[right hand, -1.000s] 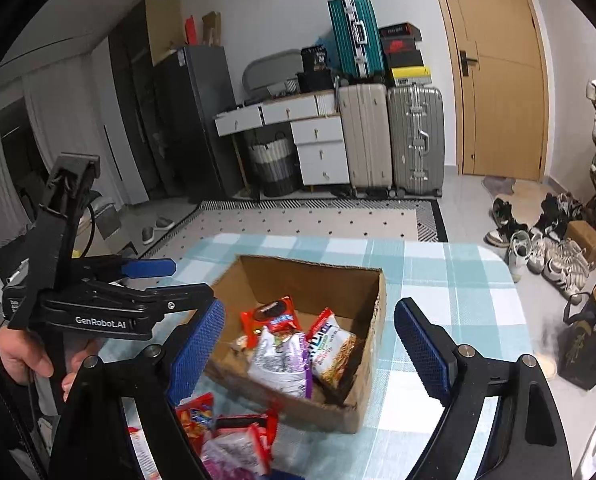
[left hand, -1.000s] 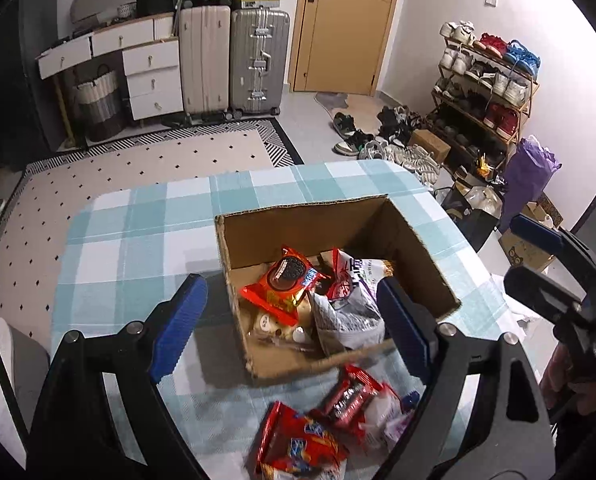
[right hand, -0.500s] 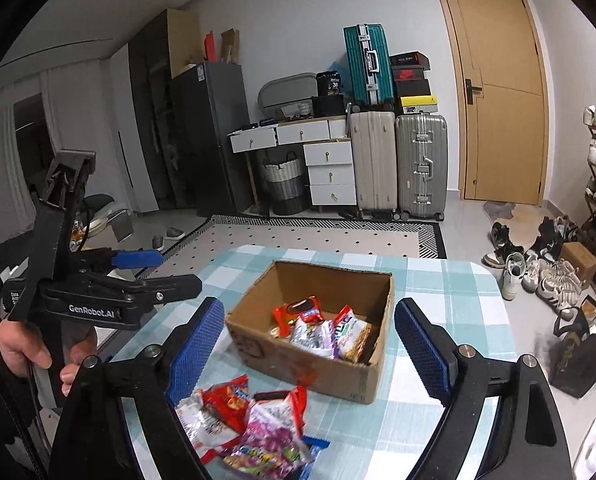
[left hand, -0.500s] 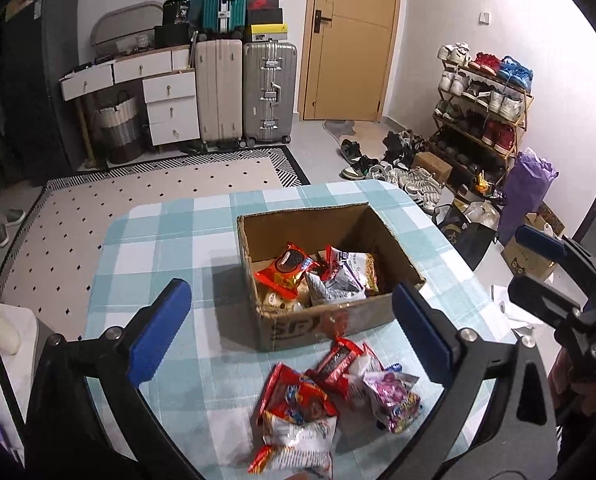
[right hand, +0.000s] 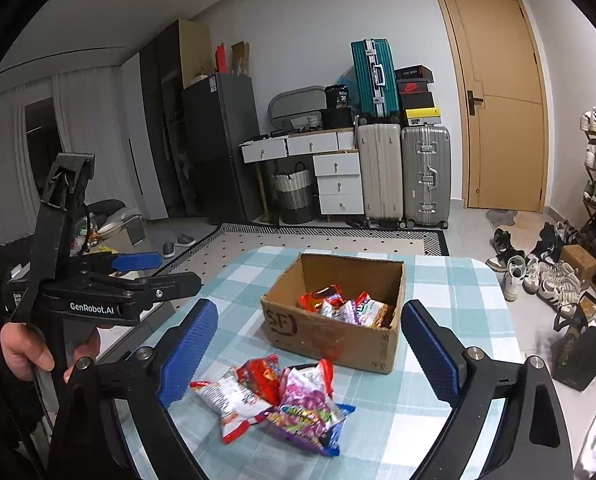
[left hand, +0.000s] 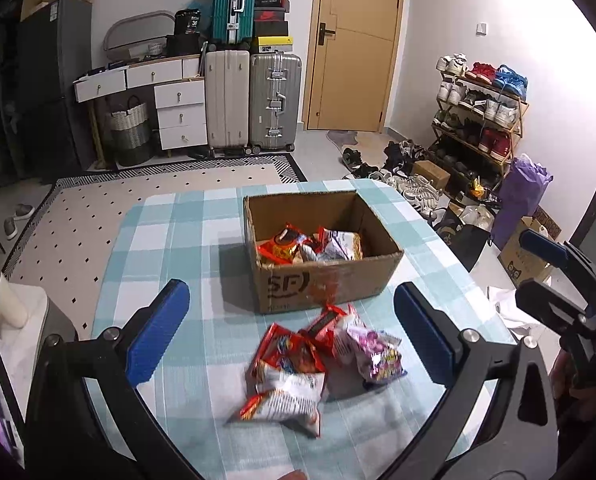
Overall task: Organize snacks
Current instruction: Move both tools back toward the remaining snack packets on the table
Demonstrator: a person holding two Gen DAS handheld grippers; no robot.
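An open cardboard box (left hand: 326, 280) (right hand: 334, 332) stands on the checked tablecloth and holds several snack packets (left hand: 310, 244) (right hand: 346, 306). A loose pile of snack packets (left hand: 310, 364) (right hand: 282, 396) lies on the cloth in front of the box. My left gripper (left hand: 292, 332) is open and empty, held above the pile. My right gripper (right hand: 310, 352) is open and empty, also above the pile. The left gripper's body (right hand: 98, 292) shows at the left of the right wrist view, and the right gripper's body (left hand: 566, 312) at the right of the left wrist view.
The table (left hand: 170, 240) has a teal and white checked cloth. A white bottle (left hand: 2, 300) stands on a side surface at the left. Suitcases (left hand: 254, 100), drawers, a door and a shoe rack (left hand: 478, 120) with shoes on the floor lie beyond.
Both grippers have pulled back and up from the box. The box now looks smaller and the whole pile of loose packets has come into view.
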